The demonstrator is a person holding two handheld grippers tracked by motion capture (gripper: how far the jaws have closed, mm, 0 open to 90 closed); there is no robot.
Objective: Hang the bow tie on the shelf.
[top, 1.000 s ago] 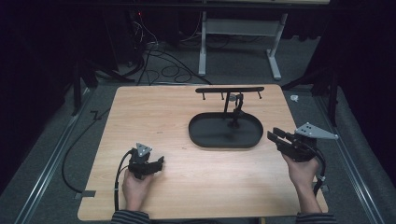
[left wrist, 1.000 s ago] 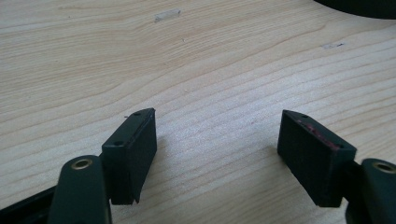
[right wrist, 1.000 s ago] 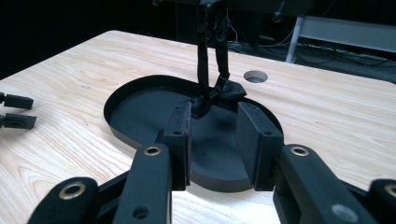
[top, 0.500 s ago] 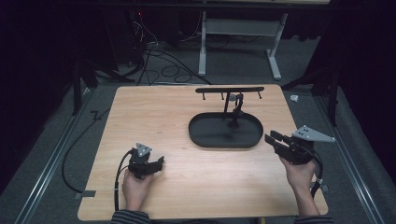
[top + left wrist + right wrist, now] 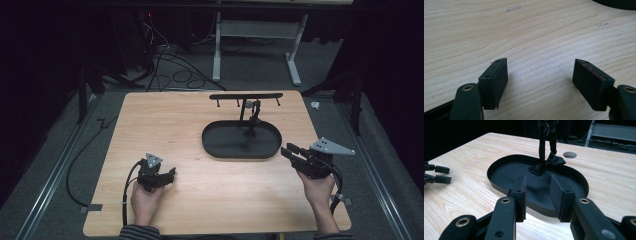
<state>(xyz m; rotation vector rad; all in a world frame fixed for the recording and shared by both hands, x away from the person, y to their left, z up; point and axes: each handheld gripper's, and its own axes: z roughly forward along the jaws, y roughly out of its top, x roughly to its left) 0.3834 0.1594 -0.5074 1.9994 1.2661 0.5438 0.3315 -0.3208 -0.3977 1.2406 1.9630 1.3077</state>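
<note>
Both sets of jaws are parted with nothing between them: the left gripper (image 5: 540, 75) is spread wide over bare wood, the right gripper (image 5: 537, 195) about half open. The right one points at the near rim of the black oval tray (image 5: 499, 167), just short of it. A thin stand (image 5: 245, 107) with a crossbar rises from the tray. The left sits well apart on the table (image 5: 150, 120), near the front left.

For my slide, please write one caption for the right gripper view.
Right claw, jaws apart and empty, faces the black oval tray with its stand on the wooden table.
</note>
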